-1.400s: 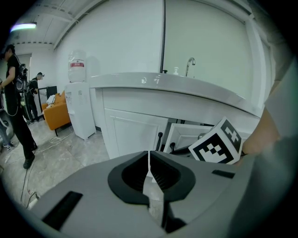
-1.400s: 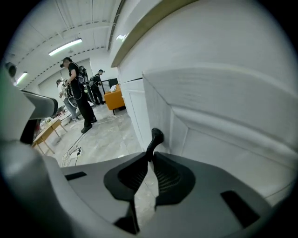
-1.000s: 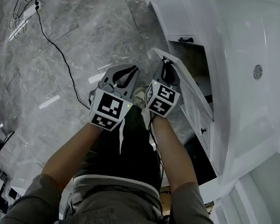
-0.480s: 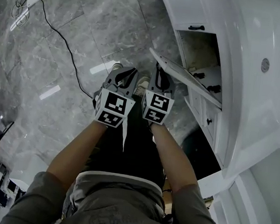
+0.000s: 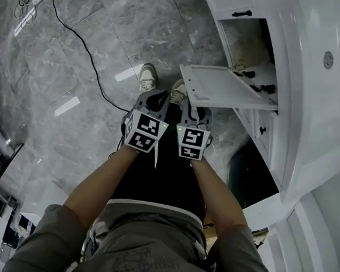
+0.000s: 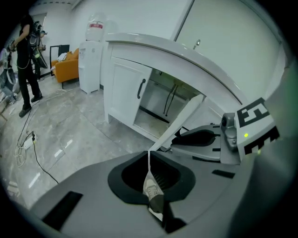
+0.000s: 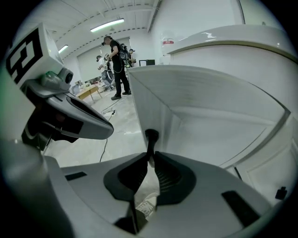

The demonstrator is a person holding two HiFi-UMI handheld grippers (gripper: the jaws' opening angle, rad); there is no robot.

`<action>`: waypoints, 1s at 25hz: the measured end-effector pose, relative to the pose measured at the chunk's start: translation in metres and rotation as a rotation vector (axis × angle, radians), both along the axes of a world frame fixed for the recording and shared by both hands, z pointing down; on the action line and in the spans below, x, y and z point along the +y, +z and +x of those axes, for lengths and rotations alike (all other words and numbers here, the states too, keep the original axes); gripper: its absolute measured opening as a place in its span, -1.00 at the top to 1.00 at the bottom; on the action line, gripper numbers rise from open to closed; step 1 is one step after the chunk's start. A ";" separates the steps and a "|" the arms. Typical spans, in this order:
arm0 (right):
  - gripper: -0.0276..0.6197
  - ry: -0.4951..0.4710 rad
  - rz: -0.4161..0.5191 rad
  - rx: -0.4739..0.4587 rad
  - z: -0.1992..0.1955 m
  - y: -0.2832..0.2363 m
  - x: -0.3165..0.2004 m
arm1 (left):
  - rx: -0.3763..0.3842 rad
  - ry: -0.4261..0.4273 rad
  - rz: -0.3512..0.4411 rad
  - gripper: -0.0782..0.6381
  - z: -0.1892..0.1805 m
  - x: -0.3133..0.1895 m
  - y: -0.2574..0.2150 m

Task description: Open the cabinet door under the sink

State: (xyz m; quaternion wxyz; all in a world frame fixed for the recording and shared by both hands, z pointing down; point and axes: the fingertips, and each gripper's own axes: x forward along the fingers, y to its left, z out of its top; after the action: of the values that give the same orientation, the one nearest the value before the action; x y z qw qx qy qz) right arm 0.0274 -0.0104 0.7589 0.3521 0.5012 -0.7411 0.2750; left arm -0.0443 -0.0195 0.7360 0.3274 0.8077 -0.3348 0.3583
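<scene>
The white cabinet door (image 5: 223,87) under the sink counter (image 5: 320,88) stands swung out wide, and the cabinet's inside (image 5: 246,44) shows behind it. My right gripper (image 5: 192,112) is at the door's free edge. In the right gripper view its jaws (image 7: 150,159) are shut on the door's black handle (image 7: 151,138), with the door panel (image 7: 209,107) just beyond. My left gripper (image 5: 154,97) hangs beside it over the floor, touching nothing. Its jaws (image 6: 149,155) are shut and hold nothing.
The neighbouring door (image 6: 125,90) with a black handle stays closed. Drawers with black knobs (image 5: 261,130) lie right of the open door. My shoes (image 5: 147,75) stand close under the grippers. A black cable (image 5: 77,38) crosses the marble floor. People (image 6: 25,60) stand far off.
The door has swung from slightly ajar to wide open. Both grippers have moved back toward my body, the right one keeping hold of the handle.
</scene>
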 end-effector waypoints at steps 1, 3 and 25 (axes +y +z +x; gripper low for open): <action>0.75 -0.006 -0.009 -0.001 0.002 0.000 0.006 | -0.005 0.018 -0.010 0.71 0.003 0.006 0.002; 0.73 -0.018 -0.029 -0.010 0.006 0.000 0.018 | -0.017 0.050 -0.029 0.71 0.009 0.016 0.005; 0.59 0.125 -0.203 -0.058 0.050 0.009 0.088 | -0.017 0.197 -0.073 0.71 0.044 0.070 0.015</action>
State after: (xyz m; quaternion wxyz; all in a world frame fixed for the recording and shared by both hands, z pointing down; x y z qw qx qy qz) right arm 0.0777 0.0775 0.7678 0.3616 0.5001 -0.6865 0.3845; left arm 0.0000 0.0500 0.7514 0.3170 0.8212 -0.2433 0.4074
